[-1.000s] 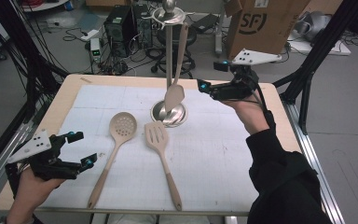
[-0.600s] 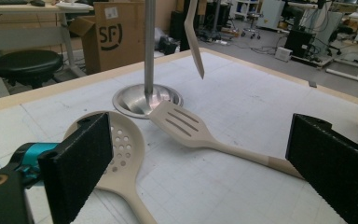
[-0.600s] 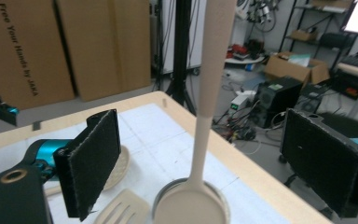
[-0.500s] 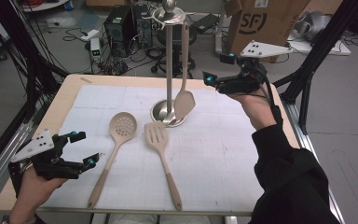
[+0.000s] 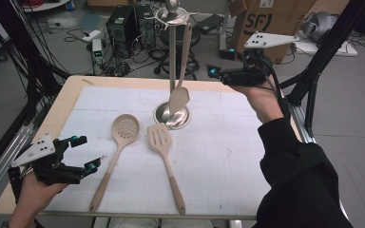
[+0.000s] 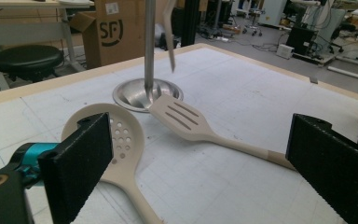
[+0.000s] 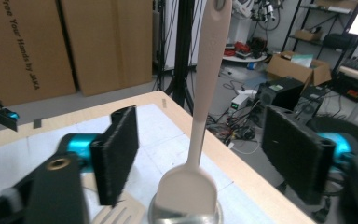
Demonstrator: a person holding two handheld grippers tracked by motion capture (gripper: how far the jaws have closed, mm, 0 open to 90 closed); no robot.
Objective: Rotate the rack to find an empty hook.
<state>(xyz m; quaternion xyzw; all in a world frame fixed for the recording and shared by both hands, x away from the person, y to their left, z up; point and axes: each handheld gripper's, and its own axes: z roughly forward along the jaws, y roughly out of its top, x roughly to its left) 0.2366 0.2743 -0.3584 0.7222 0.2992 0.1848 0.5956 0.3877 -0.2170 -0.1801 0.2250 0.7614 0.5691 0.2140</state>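
A steel stand (image 5: 172,71) rises from its round base (image 5: 164,118) at the back middle of the mat. A beige spoon (image 5: 179,97) hangs from its top hook, also seen as the spoon (image 7: 200,121) ahead of my right jaws. My right gripper (image 5: 217,66) (image 7: 207,144) is raised to the right of the stand, open, clear of the spoon; its jaws have just been closing with nothing pressed between them. A beige skimmer (image 5: 125,128) (image 6: 121,140) and a slotted turner (image 5: 159,137) (image 6: 182,116) lie flat on the mat. My left gripper (image 5: 88,153) (image 6: 205,168) rests open at the front left, short of the skimmer's handle.
A white gridded mat (image 5: 228,142) covers the wooden table (image 5: 66,99). Cardboard boxes (image 5: 266,19), a computer tower (image 5: 123,23) and cables sit on the floor beyond the far edge. Black frame struts (image 5: 313,80) stand at the right side.
My right gripper has risen and drawn back to the right, away from the hanging spoon's head. The spoon swung slightly and hangs nearer the pole. The left gripper has stayed put.
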